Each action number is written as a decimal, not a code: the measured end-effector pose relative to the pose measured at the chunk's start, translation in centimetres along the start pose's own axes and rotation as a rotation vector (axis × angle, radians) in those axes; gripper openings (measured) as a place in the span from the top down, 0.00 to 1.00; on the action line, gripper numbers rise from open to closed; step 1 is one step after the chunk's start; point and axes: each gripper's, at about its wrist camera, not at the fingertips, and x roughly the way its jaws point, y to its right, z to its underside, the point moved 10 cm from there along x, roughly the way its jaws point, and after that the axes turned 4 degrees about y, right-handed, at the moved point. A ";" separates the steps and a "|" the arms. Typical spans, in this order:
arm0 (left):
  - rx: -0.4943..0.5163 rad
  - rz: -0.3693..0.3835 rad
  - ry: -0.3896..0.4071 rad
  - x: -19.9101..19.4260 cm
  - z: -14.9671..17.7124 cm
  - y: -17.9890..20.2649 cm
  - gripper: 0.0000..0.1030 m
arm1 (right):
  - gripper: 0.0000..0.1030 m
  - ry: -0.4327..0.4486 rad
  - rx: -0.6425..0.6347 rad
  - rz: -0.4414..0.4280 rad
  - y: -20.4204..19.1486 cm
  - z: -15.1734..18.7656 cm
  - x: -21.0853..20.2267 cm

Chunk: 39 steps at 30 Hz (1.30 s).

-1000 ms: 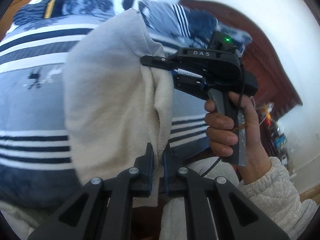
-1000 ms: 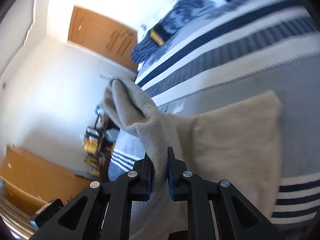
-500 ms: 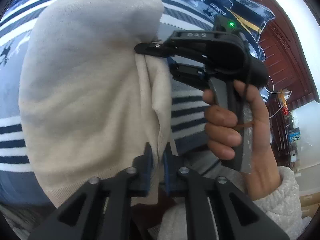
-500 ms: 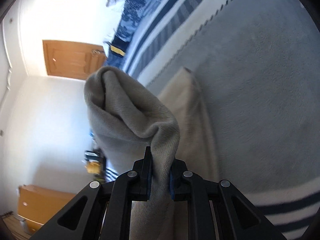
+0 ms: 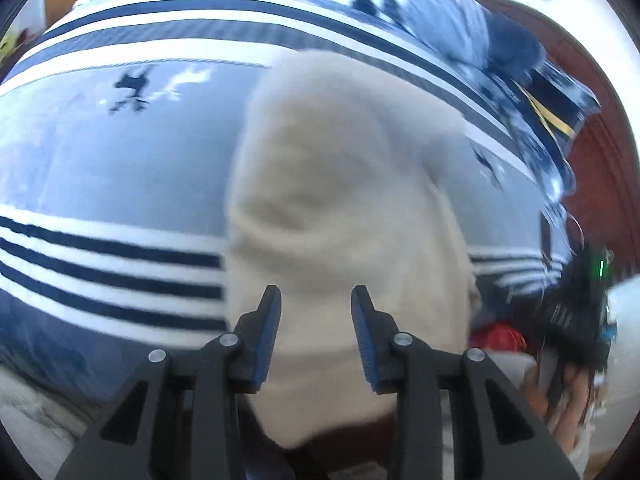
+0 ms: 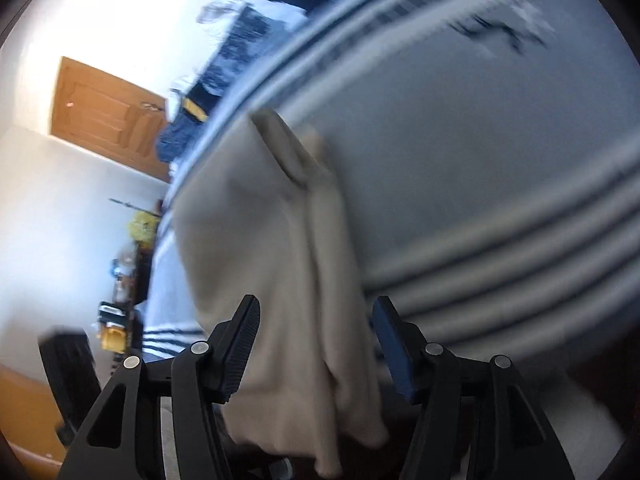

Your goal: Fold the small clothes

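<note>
Lying folded mid-frame on the striped bed (image 5: 100, 168), the beige garment (image 5: 340, 208) sits released; left gripper (image 5: 316, 320) and right gripper (image 6: 316, 328) have just been opening, jaws apart, gripping nothing.

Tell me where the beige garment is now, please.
The beige garment lies on the striped bedspread, in the middle of both wrist views, its near edge hanging off the bed, just beyond each open hand-held gripper.

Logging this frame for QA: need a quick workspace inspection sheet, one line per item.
Surface: striped bedspread, blue, white, navy bands.
Job's things: beige garment lies folded on the bedspread, near edge hanging over.
Clutter: pillows at the far end.
Grippers: left gripper and right gripper have just been opening; fingers now clear of the cloth, which lies between them.
Cables: nothing seen.
Surroundings: wooden door, white walls; frames blurred.
</note>
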 end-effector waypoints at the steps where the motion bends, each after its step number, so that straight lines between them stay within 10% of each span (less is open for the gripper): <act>1: -0.013 -0.005 0.007 0.0 -0.7 -0.5 0.66 | 0.50 -0.014 0.011 0.025 0.6 0.8 0.4; 3: -0.011 -0.033 0.029 -0.1 -2.1 -1.0 0.65 | 0.85 -0.087 -0.041 0.054 0.6 2.2 1.8; 6: -0.004 -0.052 0.059 -0.4 -3.9 -0.7 0.43 | 0.87 -0.074 -0.108 0.088 -0.1 2.3 1.2; 8: -0.012 -0.064 0.083 -0.8 -5.3 -1.2 0.32 | 0.75 -0.016 -0.133 0.037 -1.6 1.4 0.0; 11: -0.028 -0.074 0.081 0.0 -7.4 -1.5 0.31 | 0.31 0.050 -0.179 0.006 -3.4 -0.9 -1.2; 20: -0.079 -0.093 0.062 5.7 -14.0 -2.4 0.31 | 0.31 0.096 -0.234 -0.014 -7.4 -11.6 4.1; 22: -0.091 -0.101 0.059 6.9 -15.0 -2.8 0.34 | 0.43 0.078 -0.198 -0.027 -6.9 -13.6 6.7; 25: -0.068 -0.066 0.030 8.9 -15.8 -2.5 0.52 | 0.93 0.020 -0.176 -0.031 -6.2 -14.1 10.0; 34: -0.040 -0.147 0.007 12.9 -17.2 -3.4 0.53 | 0.96 -0.031 -0.165 0.077 -3.5 -15.4 14.9; 39: -0.076 -0.066 0.033 8.7 -16.7 -2.9 0.42 | 0.85 -0.045 -0.089 -0.056 -3.2 -15.7 14.1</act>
